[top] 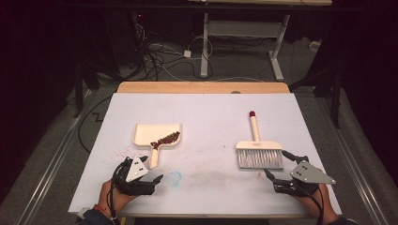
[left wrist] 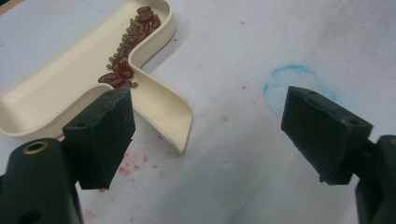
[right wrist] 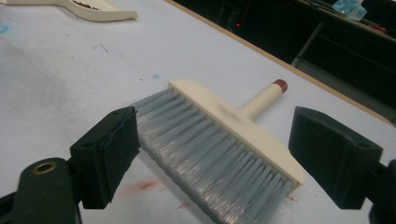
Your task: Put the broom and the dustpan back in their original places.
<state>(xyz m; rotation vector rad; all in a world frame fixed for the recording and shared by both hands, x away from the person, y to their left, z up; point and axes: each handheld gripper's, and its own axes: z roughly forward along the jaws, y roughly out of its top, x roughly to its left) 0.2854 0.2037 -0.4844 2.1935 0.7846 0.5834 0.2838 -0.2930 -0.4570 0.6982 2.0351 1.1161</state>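
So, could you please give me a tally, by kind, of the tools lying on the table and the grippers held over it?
Dustpans: 1, the cream dustpan, with beans in it
Brushes: 1, the brush with grey bristles
Grippers: 2, the left gripper and the right gripper, both open
Total: 4

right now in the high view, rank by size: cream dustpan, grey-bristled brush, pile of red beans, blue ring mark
1. Cream plastic dustpan and grey-bristled brush with cream handle: look about alike, so I won't rank them.
2. Pile of dark red beans.
3. Faint blue ring mark, smallest.
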